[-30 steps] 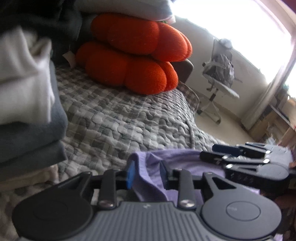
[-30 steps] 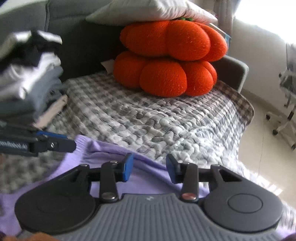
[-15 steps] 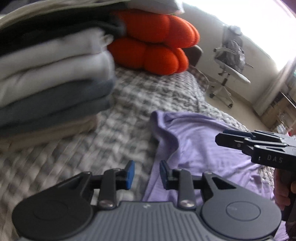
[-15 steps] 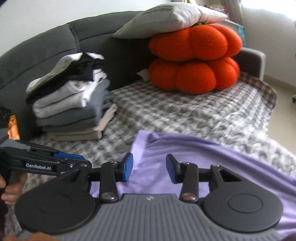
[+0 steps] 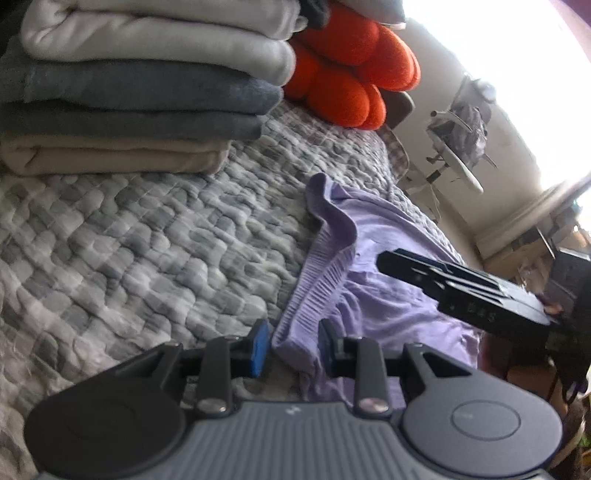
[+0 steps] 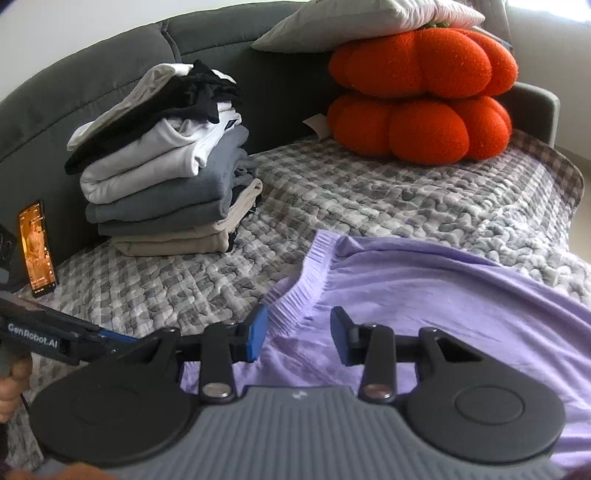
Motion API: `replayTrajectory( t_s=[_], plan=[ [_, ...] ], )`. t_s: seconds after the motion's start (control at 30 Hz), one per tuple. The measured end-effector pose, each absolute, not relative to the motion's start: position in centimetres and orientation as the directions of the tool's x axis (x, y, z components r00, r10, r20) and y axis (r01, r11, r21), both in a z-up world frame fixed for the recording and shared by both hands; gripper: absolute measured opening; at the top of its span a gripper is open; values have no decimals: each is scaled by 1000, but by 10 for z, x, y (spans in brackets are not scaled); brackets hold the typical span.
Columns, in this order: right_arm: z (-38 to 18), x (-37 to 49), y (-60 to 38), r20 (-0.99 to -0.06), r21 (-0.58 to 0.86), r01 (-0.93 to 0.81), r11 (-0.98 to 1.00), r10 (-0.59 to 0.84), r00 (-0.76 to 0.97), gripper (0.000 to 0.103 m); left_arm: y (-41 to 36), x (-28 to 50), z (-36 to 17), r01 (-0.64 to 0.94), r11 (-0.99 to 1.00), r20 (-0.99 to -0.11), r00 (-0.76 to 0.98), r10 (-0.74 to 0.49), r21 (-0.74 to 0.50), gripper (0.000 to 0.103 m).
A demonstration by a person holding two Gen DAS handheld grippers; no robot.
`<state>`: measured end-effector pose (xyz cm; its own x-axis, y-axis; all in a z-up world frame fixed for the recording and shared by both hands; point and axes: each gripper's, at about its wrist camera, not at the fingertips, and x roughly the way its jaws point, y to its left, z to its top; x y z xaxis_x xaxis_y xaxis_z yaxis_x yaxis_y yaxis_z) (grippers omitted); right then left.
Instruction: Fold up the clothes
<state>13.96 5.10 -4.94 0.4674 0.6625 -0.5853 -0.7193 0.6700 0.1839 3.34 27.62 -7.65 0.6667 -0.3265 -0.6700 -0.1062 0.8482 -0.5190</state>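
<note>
A lilac garment (image 6: 424, 295) with a ribbed elastic waistband (image 5: 317, 295) lies spread on the grey checked quilt (image 6: 369, 199). My left gripper (image 5: 293, 347) is open, low over the quilt, with the near corner of the waistband lying between its jaws. My right gripper (image 6: 298, 334) is open above the garment, with the waistband edge just past its left finger. It also shows from the side in the left wrist view (image 5: 461, 286), above the lilac cloth. The left gripper shows at the left edge of the right wrist view (image 6: 55, 339).
A stack of folded clothes (image 6: 166, 162) stands at the back left of the quilt. Two orange pumpkin cushions (image 6: 421, 92) under a grey pillow (image 6: 369, 18) sit at the back right. A lit phone (image 6: 37, 247) leans on the dark sofa back (image 6: 110, 62). An office chair (image 5: 458, 144) stands beyond the bed.
Both grippers have drawn back from the garment. The left has dropped low to the quilt and its jaws now straddle the waistband corner. The lilac garment lies flatter and more spread.
</note>
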Motion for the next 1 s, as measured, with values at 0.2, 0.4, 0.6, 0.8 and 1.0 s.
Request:
replayTrajectory(
  t_s=[0.2,0.4,0.6,0.8,1.0],
  plan=[
    [-54,138,64,-587,197,-732,652,677,445,42,274,36,-84,-97,854,-668,671,-323,-510,17],
    [-55,139,72,-600,181,-742,646,670,437,42,274,28,-75,-31,870,-635,696,-335,-492,4],
    [-54,147,81,-619,145,-752,643,652,438,38,278,23,-68,2,889,-634,701,-328,-458,4],
    [-67,150,95,-666,152,-763,628,636,390,30,279,26,-76,0,902,-672,667,-322,-431,4],
    [-69,149,107,-675,122,-773,623,623,396,32,277,25,-77,11,908,-677,663,-320,-419,4]
  ],
)
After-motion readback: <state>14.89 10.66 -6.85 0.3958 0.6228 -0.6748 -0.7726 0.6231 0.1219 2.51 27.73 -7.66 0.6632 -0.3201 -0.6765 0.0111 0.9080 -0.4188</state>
